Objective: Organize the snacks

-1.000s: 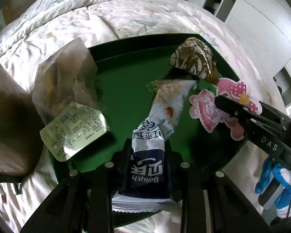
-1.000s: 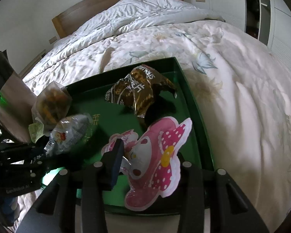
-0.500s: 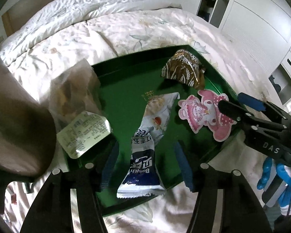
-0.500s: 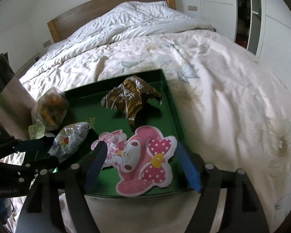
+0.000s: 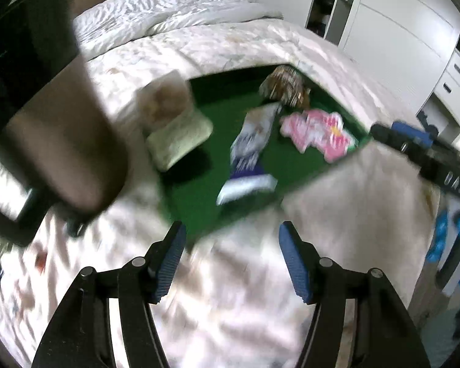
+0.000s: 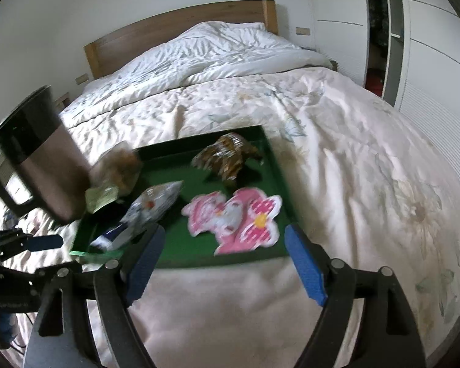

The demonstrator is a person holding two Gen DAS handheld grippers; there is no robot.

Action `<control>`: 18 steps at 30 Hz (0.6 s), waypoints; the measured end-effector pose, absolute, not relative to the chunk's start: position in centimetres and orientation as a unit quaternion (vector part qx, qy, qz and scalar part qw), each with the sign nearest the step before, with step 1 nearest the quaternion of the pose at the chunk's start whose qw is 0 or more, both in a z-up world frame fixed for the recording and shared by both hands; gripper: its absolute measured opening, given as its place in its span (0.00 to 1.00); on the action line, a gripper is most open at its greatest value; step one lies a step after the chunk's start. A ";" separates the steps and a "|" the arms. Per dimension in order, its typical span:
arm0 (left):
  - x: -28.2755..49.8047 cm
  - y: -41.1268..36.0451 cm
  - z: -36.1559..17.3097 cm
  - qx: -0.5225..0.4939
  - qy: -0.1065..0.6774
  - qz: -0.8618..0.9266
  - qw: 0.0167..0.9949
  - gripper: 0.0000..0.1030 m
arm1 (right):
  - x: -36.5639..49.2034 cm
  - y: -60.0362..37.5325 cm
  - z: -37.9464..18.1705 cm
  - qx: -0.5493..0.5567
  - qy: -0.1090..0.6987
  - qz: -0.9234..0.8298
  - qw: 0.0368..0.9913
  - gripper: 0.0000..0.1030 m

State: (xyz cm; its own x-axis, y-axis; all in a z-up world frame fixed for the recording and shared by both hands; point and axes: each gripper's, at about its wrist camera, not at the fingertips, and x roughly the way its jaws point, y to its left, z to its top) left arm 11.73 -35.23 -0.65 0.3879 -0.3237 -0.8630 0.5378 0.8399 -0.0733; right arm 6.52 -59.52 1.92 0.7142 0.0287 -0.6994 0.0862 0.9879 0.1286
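While both grippers hang clear of the tray, these lines cover how the step in hand looks best handled.

Left gripper [image 5: 231, 257]: jaws apart and opening a little more, nothing between the blue pads, bedcover beneath them.
Right gripper [image 6: 224, 263]: jaws at their widest, empty, framing the near rim of the green tray [image 6: 270, 150].
Snacks: all four lie in the tray: pink cartoon-shaped pack [image 6: 233, 219] nearest, white-and-blue packet [image 6: 150, 205] beside it, brown crinkled wrapper [image 6: 227, 156] at the far side, clear bag with a pale label [image 6: 113, 178] propped at the left edge.
Step in hand: likely drawing back after setting packs down.
Doing it well: lift straight away from the tray so no pad catches a wrapper.
Watch: the clear bag leans on the rim and could tip out.
Nearby: a brown paper bag [image 6: 46, 159] stands left of the tray.
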 end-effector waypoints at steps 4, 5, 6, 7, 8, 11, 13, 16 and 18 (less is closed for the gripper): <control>9.3 -31.3 -0.3 0.115 0.487 -0.246 0.830 0.55 | 4.0 -57.2 2.9 0.080 0.371 -0.002 0.925 1.00; 9.0 -30.6 -0.2 0.113 0.487 -0.243 0.831 0.55 | 3.5 -56.8 3.2 0.079 0.370 0.001 0.926 1.00; 8.5 -29.6 0.2 0.111 0.486 -0.239 0.833 0.55 | 3.0 -56.1 3.5 0.077 0.368 0.004 0.927 1.00; 8.1 -28.7 0.5 0.110 0.483 -0.236 0.836 0.55 | 2.5 -55.5 3.8 0.075 0.367 0.006 0.927 1.00; 7.6 -27.9 1.0 0.109 0.478 -0.231 0.840 0.55 | 1.9 -54.7 4.1 0.072 0.366 0.007 0.928 1.00; 6.4 -25.4 2.0 0.104 0.469 -0.218 0.850 0.55 | 0.3 -52.6 4.8 0.064 0.366 0.010 0.929 1.00; 5.6 -23.7 2.5 0.097 0.463 -0.207 0.856 0.55 | -0.4 -51.2 5.0 0.054 0.369 0.010 0.928 1.00; 4.2 -20.8 3.1 0.086 0.455 -0.189 0.866 0.56 | -2.0 -49.1 5.6 0.044 0.365 0.012 0.930 1.00; 3.4 -19.1 3.2 0.076 0.454 -0.178 0.870 0.56 | -3.0 -47.7 5.8 0.038 0.365 0.016 0.930 1.00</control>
State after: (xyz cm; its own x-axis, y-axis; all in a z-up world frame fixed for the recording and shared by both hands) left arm 3.36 -19.07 3.21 0.5244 -0.2399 -0.8170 0.3786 0.9251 -0.0287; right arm -2.96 -47.65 5.83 0.7336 0.0573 -0.6772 -0.0017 0.9966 0.0825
